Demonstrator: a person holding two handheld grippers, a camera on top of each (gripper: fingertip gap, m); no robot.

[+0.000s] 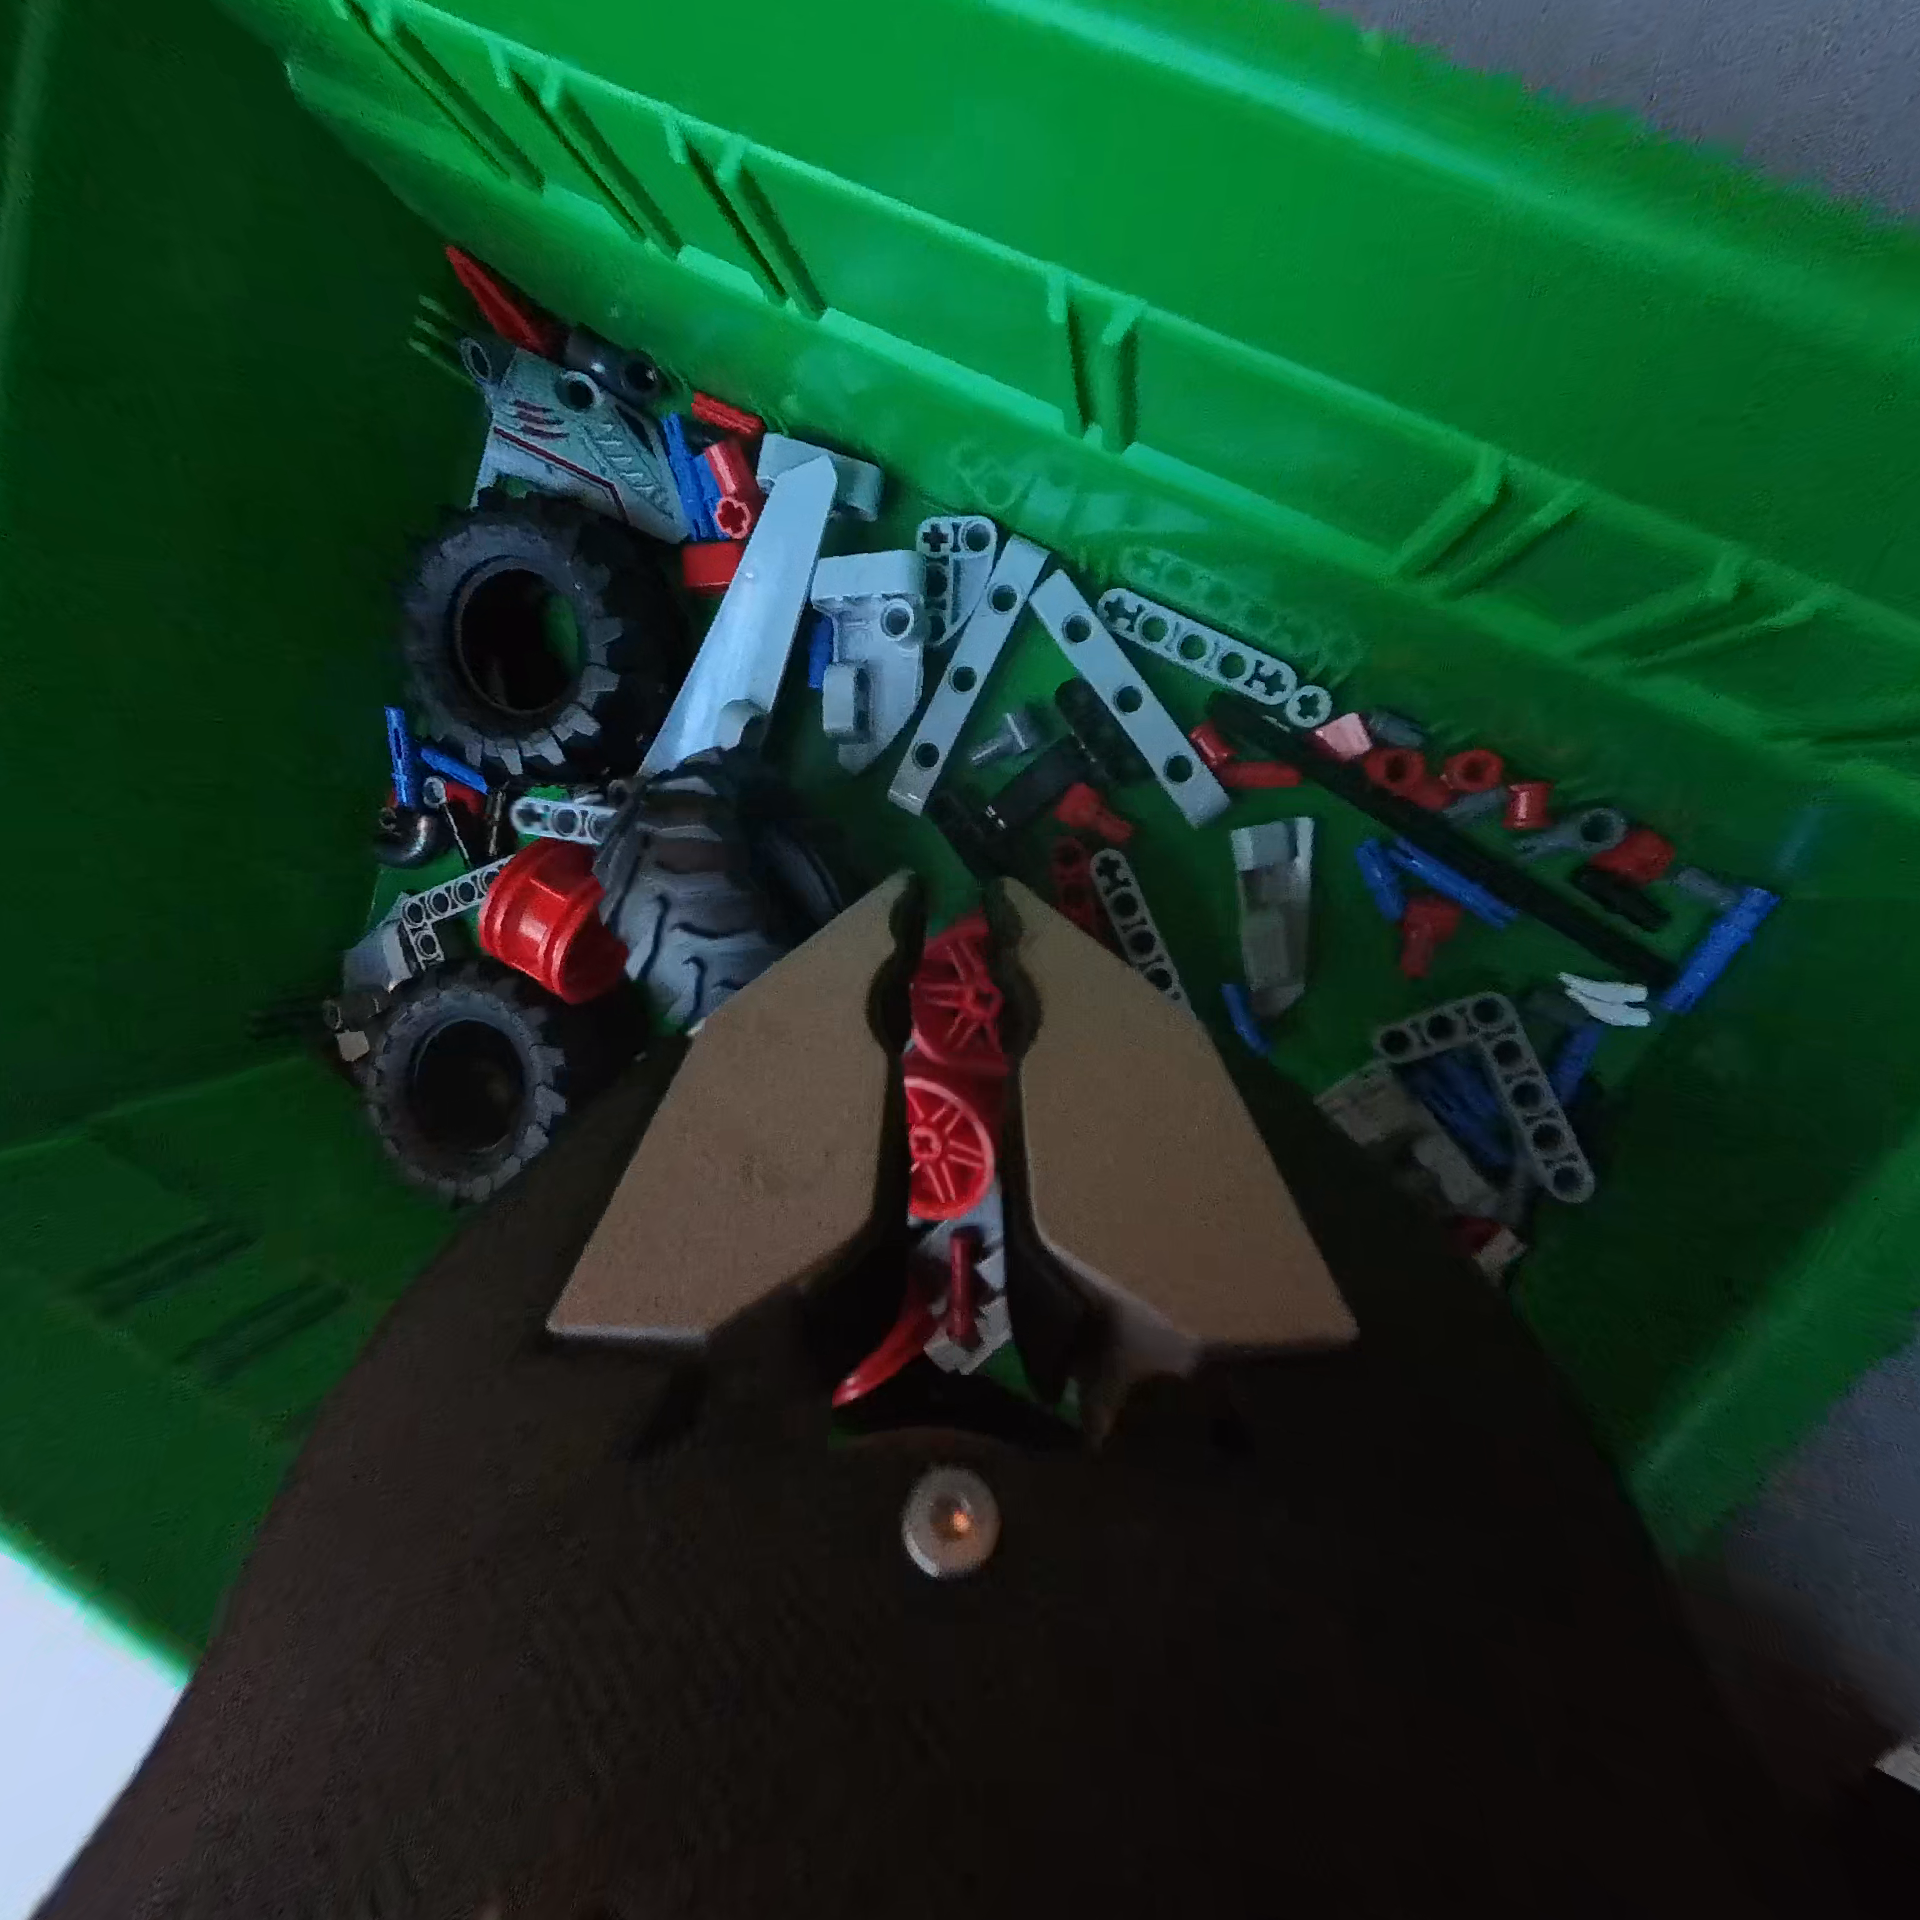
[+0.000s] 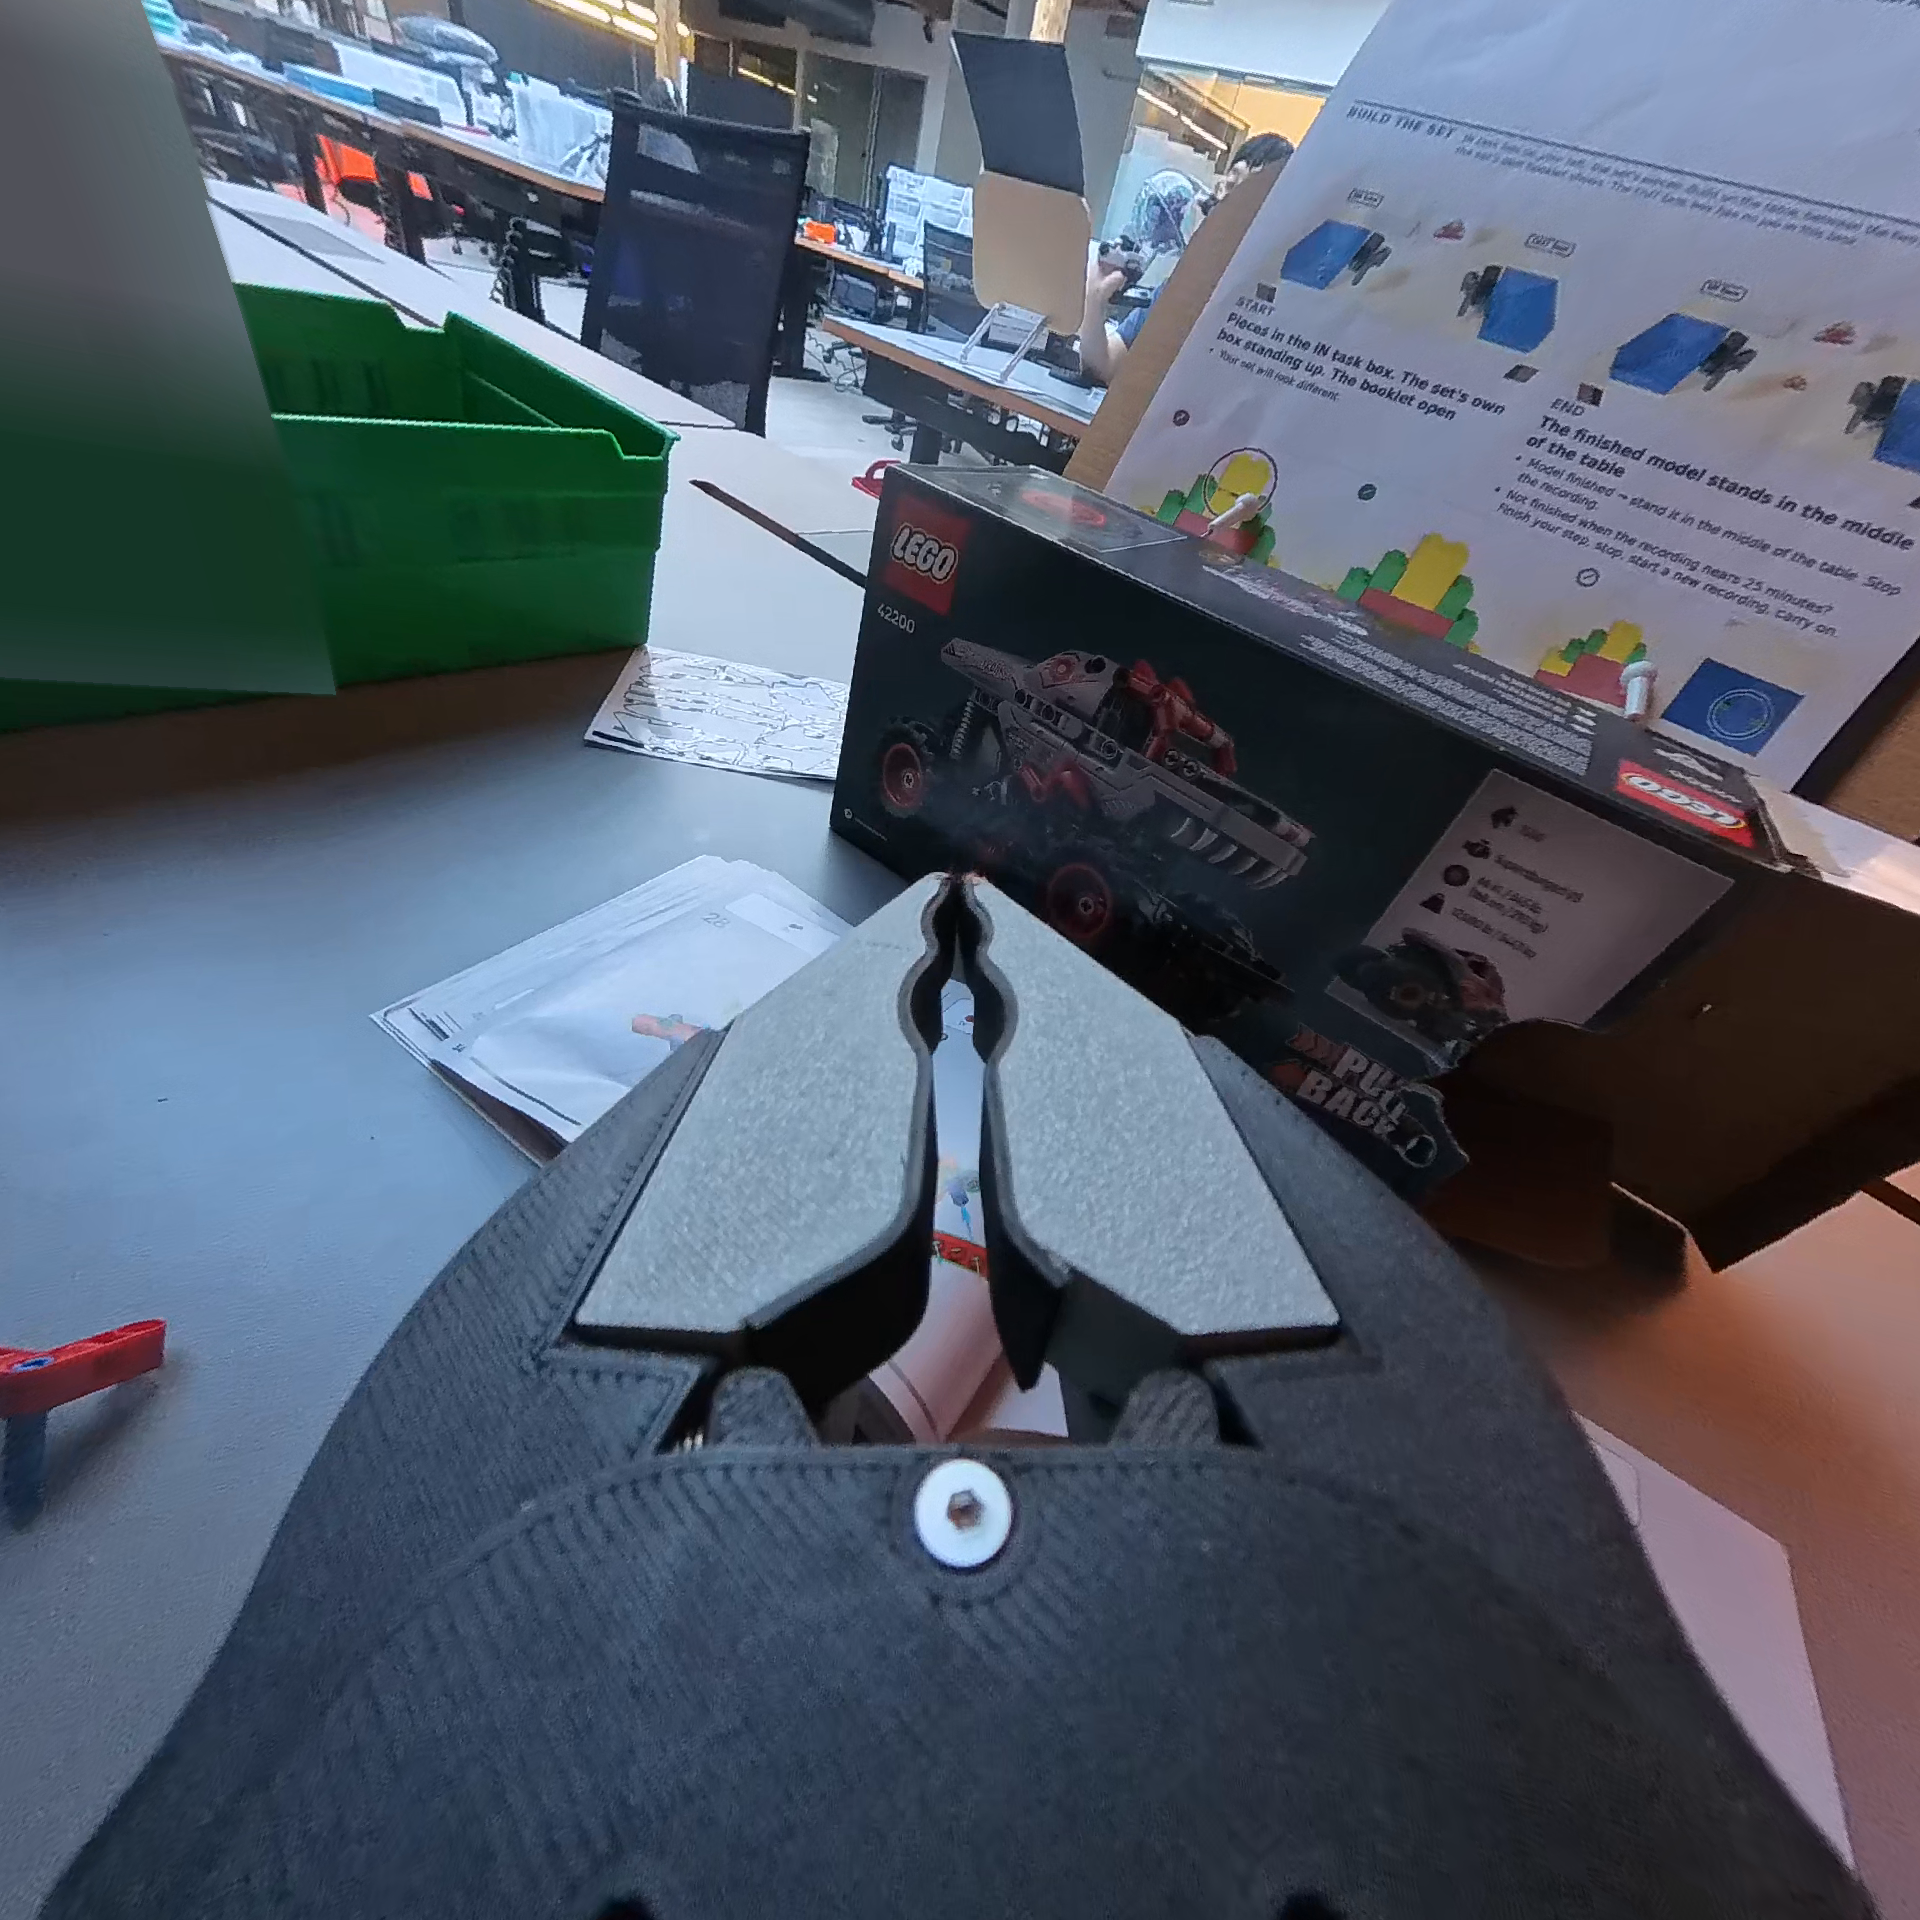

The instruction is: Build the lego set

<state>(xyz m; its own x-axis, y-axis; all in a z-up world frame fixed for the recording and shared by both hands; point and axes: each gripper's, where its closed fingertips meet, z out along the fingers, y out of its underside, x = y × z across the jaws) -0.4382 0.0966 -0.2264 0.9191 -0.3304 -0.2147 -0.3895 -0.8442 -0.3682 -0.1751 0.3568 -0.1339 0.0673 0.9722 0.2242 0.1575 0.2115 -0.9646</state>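
In the left wrist view my left gripper (image 1: 956, 891) hangs inside a green bin (image 1: 1247, 343) of loose Lego pieces, its jaws a narrow gap apart and empty. Two red wheel hubs (image 1: 951, 1138) show through the gap, below the fingers. Black tyres (image 1: 525, 634), a red rim (image 1: 540, 920), grey beams (image 1: 971, 675) and small red and blue pins (image 1: 1439, 894) lie around. In the right wrist view my right gripper (image 2: 961, 883) is shut, with nothing clearly held, above the open instruction booklet (image 2: 613, 997) and in front of the black Lego box (image 2: 1195, 727).
A small red and blue assembly (image 2: 73, 1371) stands on the grey table at the left. The green bin (image 2: 457, 520) is at the back left, with a sticker sheet (image 2: 727, 712) beside it. An upright printed instruction sheet (image 2: 1558, 395) stands behind the box. The grippers' ends are close to 40 cm from one another. From my left tips it is roughly 8 cm to the red rim (image 1: 540, 920); from my right, 45 cm.
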